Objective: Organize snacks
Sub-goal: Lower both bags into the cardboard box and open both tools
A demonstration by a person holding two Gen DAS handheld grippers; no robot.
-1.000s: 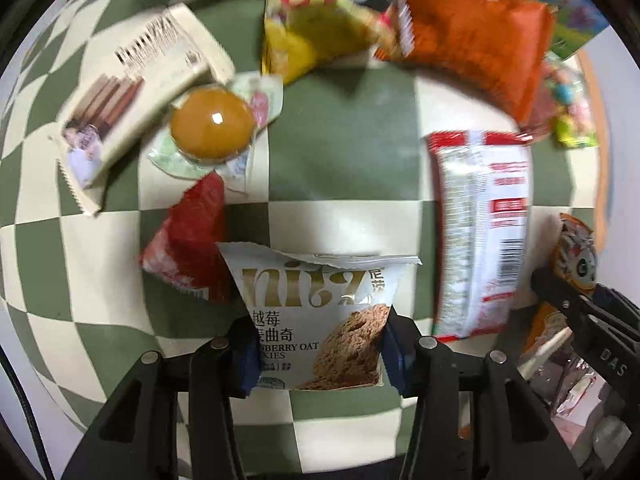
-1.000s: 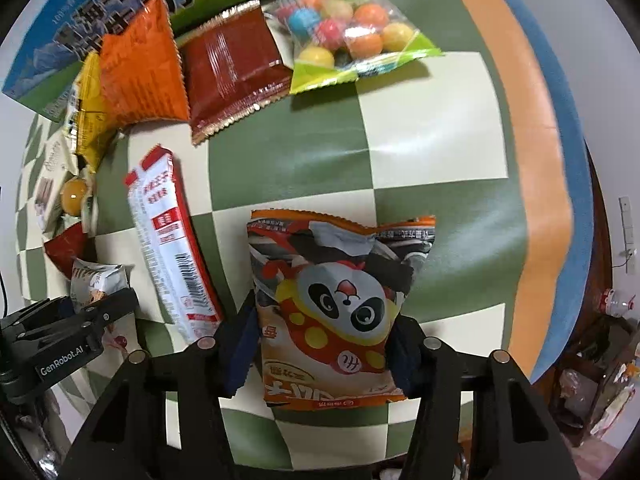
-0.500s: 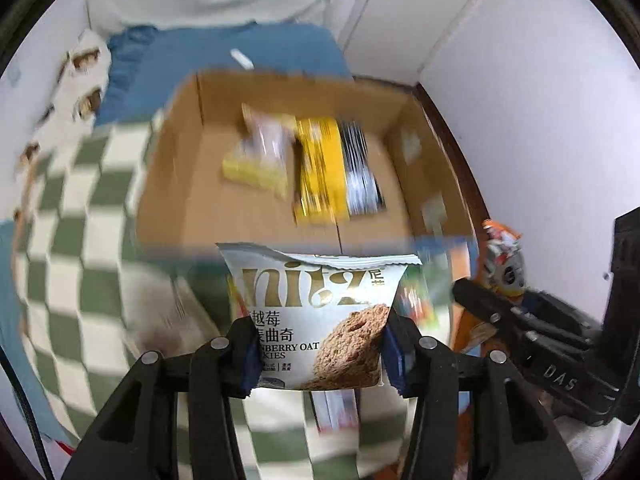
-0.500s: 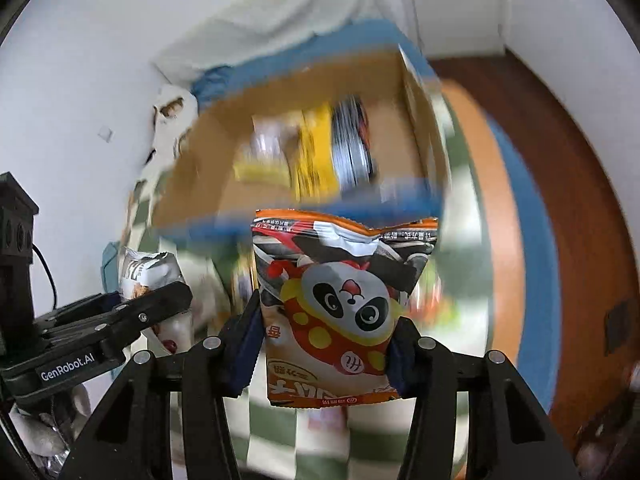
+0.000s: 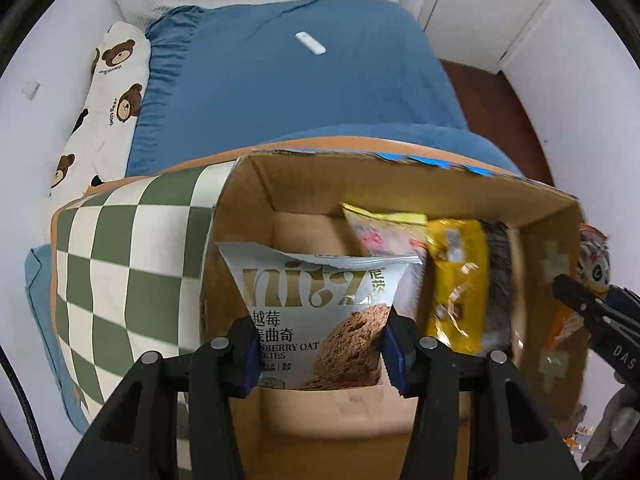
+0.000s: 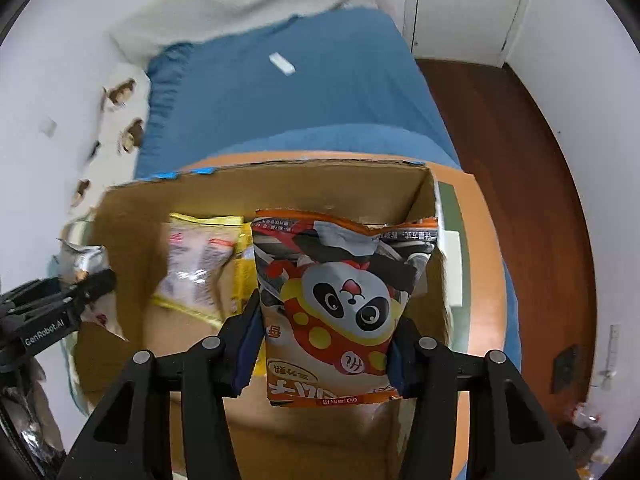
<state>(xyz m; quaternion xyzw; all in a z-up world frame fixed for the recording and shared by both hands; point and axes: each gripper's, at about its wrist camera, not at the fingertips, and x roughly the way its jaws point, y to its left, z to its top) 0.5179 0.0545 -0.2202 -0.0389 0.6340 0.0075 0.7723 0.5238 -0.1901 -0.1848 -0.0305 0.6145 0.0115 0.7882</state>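
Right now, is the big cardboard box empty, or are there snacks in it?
Not empty. The cardboard box already holds a pale packet and a yellow packet lying on its floor.

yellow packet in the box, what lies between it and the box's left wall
A clear yellow-edged packet, then bare cardboard floor; the right wrist view shows this.

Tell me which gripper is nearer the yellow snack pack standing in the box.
Right, narrowly. The right gripper, shut on the panda bag, has the yellow pack right beside its left finger. The left gripper, holding the cookie bag, sits slightly farther left of it.
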